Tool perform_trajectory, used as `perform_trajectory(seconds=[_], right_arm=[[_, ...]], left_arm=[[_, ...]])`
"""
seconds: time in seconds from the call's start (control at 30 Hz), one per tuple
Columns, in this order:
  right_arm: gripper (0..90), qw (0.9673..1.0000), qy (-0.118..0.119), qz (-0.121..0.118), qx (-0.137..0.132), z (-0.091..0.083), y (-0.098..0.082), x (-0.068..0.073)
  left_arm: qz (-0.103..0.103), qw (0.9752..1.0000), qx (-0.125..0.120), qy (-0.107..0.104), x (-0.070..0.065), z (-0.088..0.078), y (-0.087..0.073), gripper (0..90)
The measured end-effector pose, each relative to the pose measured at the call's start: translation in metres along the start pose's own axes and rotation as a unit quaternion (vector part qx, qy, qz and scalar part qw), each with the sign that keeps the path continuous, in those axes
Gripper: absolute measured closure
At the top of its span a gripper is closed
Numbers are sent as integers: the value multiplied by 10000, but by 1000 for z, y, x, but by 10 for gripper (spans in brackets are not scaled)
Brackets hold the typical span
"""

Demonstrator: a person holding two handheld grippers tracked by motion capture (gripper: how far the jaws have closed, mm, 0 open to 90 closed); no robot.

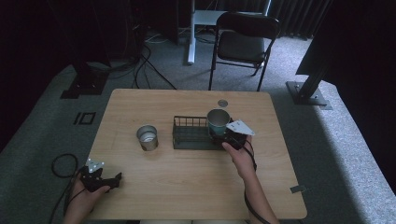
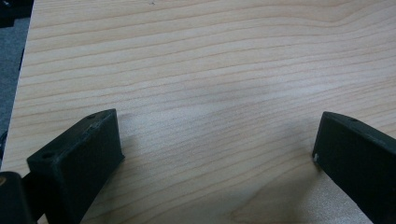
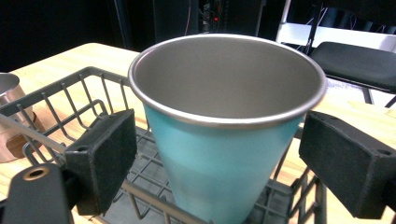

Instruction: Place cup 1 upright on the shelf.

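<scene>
Cup (image 3: 224,154) base hidden behind basket (image 3: 70,100).

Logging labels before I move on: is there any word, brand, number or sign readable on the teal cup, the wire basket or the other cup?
None: no text shows on the teal cup, the wire basket or the metal cup.

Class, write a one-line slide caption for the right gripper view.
Open right gripper flanks an upright teal cup standing in a wire basket on the wooden table.
</scene>
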State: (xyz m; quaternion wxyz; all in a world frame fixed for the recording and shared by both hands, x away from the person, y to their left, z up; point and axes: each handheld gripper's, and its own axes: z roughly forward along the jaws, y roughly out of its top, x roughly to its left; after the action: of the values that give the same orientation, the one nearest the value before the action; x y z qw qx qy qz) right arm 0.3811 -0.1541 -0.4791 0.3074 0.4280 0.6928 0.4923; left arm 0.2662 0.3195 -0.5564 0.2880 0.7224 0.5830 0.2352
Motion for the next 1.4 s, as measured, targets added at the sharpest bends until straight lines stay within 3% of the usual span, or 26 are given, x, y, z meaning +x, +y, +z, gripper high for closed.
perform_trajectory(seconds=[0.4, 0.77, 1.4], right_arm=[[113, 10000, 73, -25, 54, -18, -5, -6], [114, 9993, 364, -52, -7, -40, -12, -15], [114, 9989, 444, -113, 120, -72, -34, -32]], left_arm=[[0, 10000, -1, 0, 0, 0, 0, 18], [-1, 10000, -1, 1, 0, 0, 0, 18], [0, 10000, 0, 1, 0, 0, 0, 18]])
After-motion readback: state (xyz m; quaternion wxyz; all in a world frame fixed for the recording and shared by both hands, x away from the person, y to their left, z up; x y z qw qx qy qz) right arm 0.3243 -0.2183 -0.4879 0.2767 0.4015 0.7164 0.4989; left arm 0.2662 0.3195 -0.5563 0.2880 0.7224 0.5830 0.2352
